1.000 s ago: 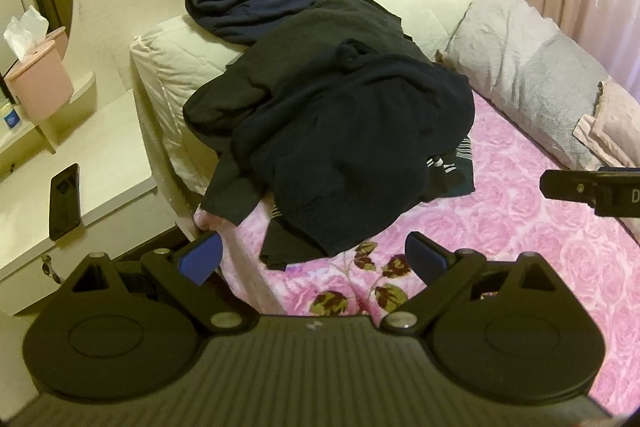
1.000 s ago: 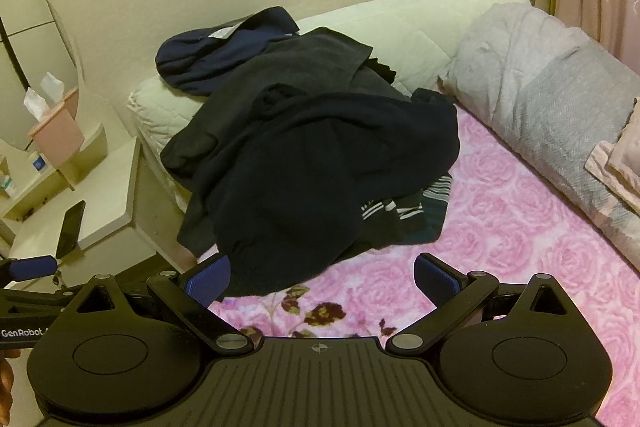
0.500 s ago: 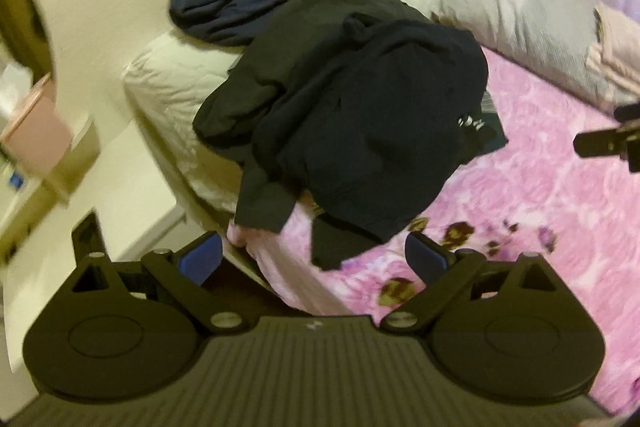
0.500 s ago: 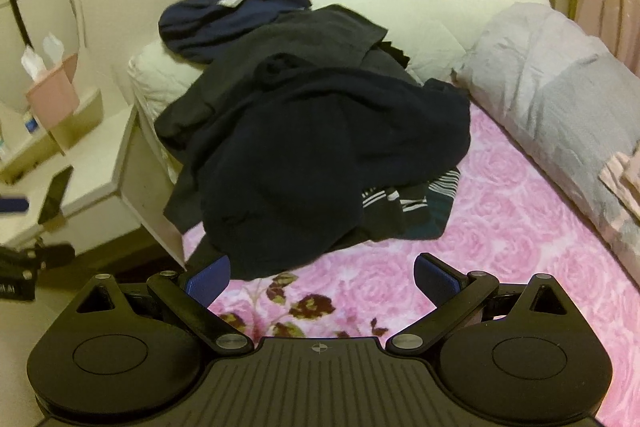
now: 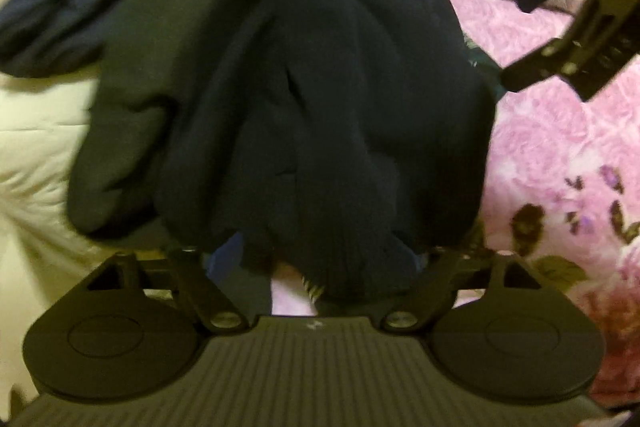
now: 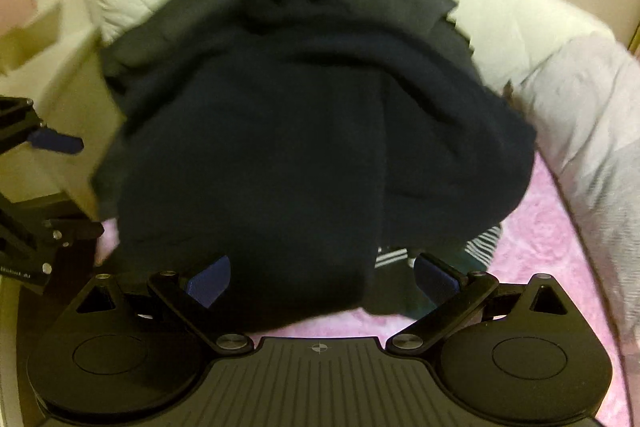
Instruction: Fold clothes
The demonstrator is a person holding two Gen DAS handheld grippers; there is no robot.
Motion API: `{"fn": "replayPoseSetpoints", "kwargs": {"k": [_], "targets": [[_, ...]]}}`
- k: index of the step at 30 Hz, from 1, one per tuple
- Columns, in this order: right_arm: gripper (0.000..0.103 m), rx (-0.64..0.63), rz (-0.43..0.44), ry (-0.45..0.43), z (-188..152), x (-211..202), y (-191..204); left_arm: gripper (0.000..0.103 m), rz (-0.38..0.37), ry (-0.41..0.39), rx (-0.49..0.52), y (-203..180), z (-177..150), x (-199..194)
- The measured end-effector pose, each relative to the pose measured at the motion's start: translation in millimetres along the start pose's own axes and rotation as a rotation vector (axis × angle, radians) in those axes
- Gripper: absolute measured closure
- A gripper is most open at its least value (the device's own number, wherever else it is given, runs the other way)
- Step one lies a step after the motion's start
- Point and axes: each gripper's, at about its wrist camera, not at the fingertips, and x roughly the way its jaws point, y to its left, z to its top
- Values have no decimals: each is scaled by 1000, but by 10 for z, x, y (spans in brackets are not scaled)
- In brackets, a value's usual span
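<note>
Here, sweatshirt [image 6: 280,155]: thick, soft, floppy; take you its lower hem.
Jaws: left gripper [image 5: 312,259] and right gripper [image 6: 322,277] spread, holding nothing.

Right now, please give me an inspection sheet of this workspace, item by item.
Surface: pink floral bedsheet, partly covered.
Job's things: dark clothes pile, unfolded; striped garment showing beneath.
Clutter: cream duvet, grey quilt.
Grippers: left gripper open, fingers at the pile's near edge; right gripper open, fingers either side of the hem.
Cables: nothing seen.
Surroundings: cream wall; the views are blurred.
</note>
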Motion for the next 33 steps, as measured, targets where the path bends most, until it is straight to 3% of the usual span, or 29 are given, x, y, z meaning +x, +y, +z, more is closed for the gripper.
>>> {"fn": "replayPoseSetpoints", "kwargs": {"k": [5,6,7,8,9,10,11,15,20,23,27,33], "targets": [[3,30,-5,65,-38,642,-153,31,-60,-2,29,71,52,498],[13,51,12,70,-59,711,-177,33,-72,-2,26,76,58,531],[30,67,28,75,-76,765,-194,43,-88,-1,29,74,59,540],[54,67,26,80,-82,776,-188,57,-105,1,34,70,61,545],[59,65,2,81,-83,753,-175,65,-117,-1,44,57,62,527],[79,78,5,77,-83,699,-187,74,-119,-2,58,38,66,495],[89,88,7,73,-85,635,-196,82,-118,-5,75,11,67,442],[96,70,10,33,-160,146,-243,87,-144,-45,170,-93,53,86],[98,59,-20,-1,-522,-769,-412,88,-291,-138,363,-587,171,-721],[98,44,-84,3,-949,-1424,-469,88,-404,-196,433,-1249,350,-1308],[98,91,-152,6,-1778,-2330,-402,88,-562,-229,511,-2354,400,-2039],[98,14,-254,110,-3192,-3426,-63,88,-794,-194,564,-3954,395,-2752]]}}
